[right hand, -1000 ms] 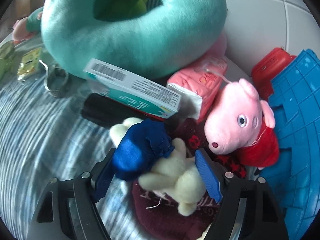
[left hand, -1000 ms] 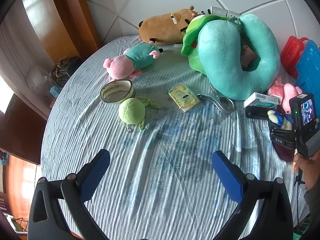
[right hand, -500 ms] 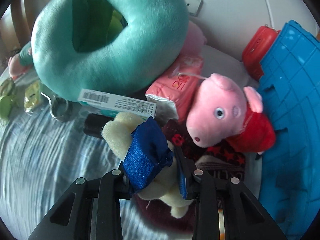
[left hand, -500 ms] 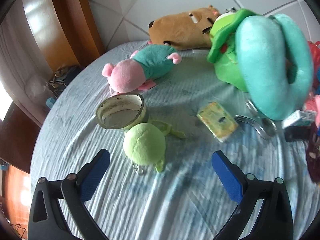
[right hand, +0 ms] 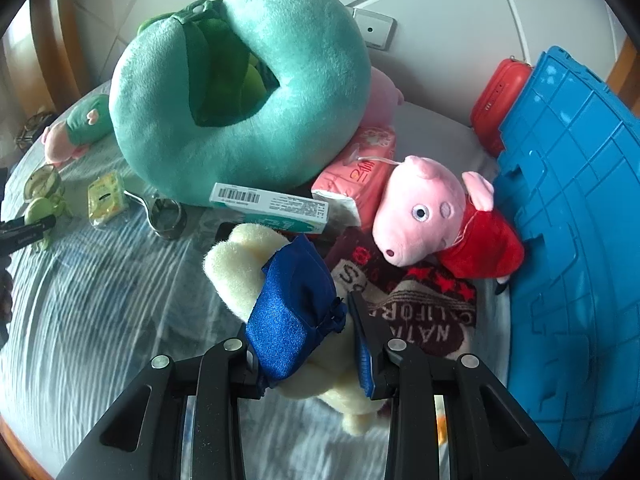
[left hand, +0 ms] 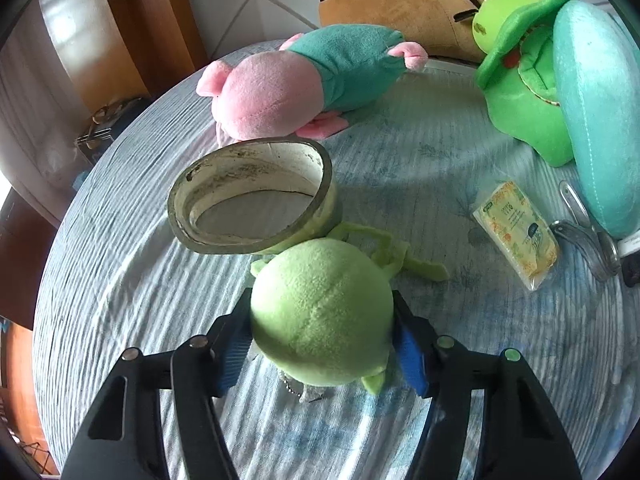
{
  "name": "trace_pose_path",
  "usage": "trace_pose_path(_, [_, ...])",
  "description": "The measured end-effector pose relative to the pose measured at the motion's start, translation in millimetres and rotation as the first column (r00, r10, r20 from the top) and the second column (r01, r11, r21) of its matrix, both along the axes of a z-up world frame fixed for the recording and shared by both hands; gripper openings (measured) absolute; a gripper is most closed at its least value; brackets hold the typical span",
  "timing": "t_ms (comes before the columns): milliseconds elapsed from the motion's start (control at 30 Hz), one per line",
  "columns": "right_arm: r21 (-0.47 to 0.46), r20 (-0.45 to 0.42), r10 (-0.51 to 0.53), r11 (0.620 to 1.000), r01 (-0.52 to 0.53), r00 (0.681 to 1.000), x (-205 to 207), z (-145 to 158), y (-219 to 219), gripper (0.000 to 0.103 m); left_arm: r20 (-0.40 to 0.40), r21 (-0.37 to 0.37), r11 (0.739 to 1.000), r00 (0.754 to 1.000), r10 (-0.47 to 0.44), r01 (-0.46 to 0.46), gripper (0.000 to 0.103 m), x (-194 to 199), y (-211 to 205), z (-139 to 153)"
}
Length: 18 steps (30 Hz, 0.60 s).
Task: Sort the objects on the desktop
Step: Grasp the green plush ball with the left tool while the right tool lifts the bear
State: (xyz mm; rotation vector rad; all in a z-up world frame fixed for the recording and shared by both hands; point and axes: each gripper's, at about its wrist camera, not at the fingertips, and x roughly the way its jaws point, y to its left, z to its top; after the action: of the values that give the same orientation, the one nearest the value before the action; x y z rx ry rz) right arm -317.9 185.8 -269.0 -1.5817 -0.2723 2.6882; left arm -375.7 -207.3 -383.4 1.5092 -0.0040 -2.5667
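We hold 2 grippers. The left gripper [left hand: 322, 344] is clamped on the green ball toy [left hand: 320, 312], which sits on the striped cloth [left hand: 420, 168], touching the tape roll [left hand: 252, 196]. The right gripper [right hand: 306, 344] is clamped on the cream bear [right hand: 236, 268] at its blue cloth, above the dark red hat [right hand: 416, 312]. Just beside the bear we see the pig [right hand: 432, 216], the box [right hand: 272, 206] and the teal pillow [right hand: 240, 92]. The blue crate [right hand: 576, 240] stands at the right.
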Motion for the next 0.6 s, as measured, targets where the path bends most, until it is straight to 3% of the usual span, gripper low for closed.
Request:
trace_pose_path(167, [-0.012, -0.023, -0.003, 1.0, 0.002, 1.0, 10.3, 14.3, -3.3, 0.032, -0.033, 0.003, 1.0, 0.999, -0.01, 0.01, 0.059, 13.8, -0.5, 24.7])
trace_pose_path(333, [-0.027, -0.054, -0.022, 0.999, 0.02, 0.998, 26.9, 41.7, -2.6, 0.032, -0.06, 0.003, 0.998, 0.996, -0.064, 0.064, 0.057, 33.7, 14.8, 68.0])
trace_pose_path(600, [-0.033, -0.11, -0.117, 0.993, 0.114, 0.987, 76.8, 110.7, 21.4, 0.032, -0.109, 0.026, 0.981, 0.976, -0.187, 0.191, 0.056, 82.2, 84.6, 155.7])
